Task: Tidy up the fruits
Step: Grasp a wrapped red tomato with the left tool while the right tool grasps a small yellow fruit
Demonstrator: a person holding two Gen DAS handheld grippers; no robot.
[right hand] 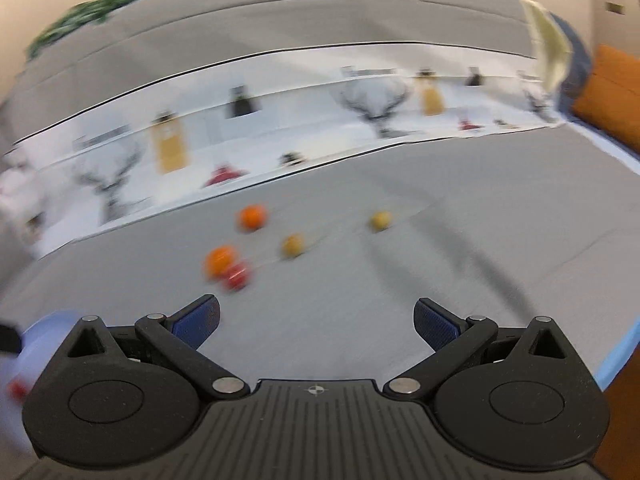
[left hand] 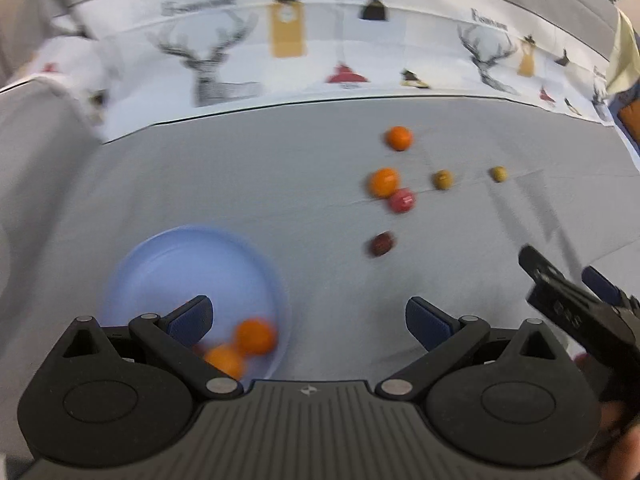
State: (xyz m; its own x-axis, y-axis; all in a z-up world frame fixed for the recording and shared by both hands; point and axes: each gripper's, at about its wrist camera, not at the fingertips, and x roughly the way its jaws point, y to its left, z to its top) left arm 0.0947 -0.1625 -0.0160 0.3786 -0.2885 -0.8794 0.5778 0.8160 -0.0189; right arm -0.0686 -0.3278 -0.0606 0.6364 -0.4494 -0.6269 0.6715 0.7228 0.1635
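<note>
Hovering over the table [left hand: 240, 184], both tongs [left hand: 308, 320] [right hand: 316, 320] gape empty. Two oranges sit in the bowl [left hand: 160, 264]; six fruits [left hand: 386, 181] lie loose beyond: round, light, likely to roll, so pinch across the middle.

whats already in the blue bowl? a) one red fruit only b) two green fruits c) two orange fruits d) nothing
c: in the left wrist view the blue bowl holds two orange fruits, close beside each other at its near side; the green ones lie out on the grey cloth.

Bowl [left hand: 160, 264] left of loose fruits [left hand: 384, 182], seemingly apart.
</note>
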